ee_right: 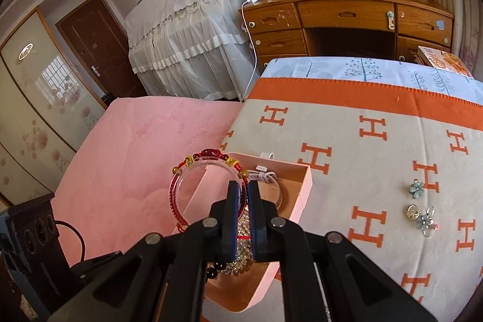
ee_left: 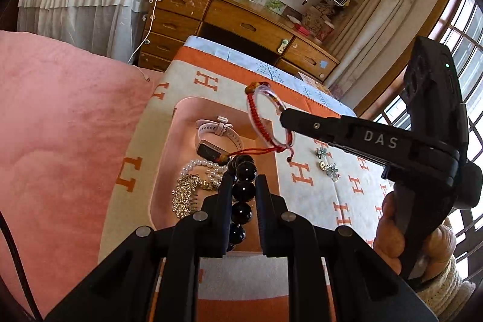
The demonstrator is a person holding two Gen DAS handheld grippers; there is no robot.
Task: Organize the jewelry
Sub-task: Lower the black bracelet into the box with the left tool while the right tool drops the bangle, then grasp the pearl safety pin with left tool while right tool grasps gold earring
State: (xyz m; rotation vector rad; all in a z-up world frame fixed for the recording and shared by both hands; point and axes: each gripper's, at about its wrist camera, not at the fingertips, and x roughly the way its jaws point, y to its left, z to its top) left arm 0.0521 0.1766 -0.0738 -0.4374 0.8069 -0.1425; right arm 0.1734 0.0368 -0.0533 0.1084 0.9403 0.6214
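A pink box (ee_left: 169, 141) sits on the H-patterned blanket and holds a white watch (ee_left: 217, 135), a pearl strand (ee_left: 196, 166), a gold brooch (ee_left: 187, 192) and a black bead bracelet (ee_left: 243, 192). My left gripper (ee_left: 244, 180) is shut on the black bead bracelet over the box. My right gripper (ee_right: 241, 186) is shut on a red cord bracelet with a clear bangle (ee_right: 193, 189), held above the box (ee_right: 305, 189); it also shows in the left wrist view (ee_left: 268, 119). Small flower earrings (ee_right: 422, 213) lie on the blanket to the right.
A pink bedspread (ee_right: 135, 156) lies left of the blanket. A wooden desk with drawers (ee_right: 347, 20) stands beyond the bed, with shelves above. A lace-covered piece of furniture (ee_right: 187, 35) stands at the left, a window at the right.
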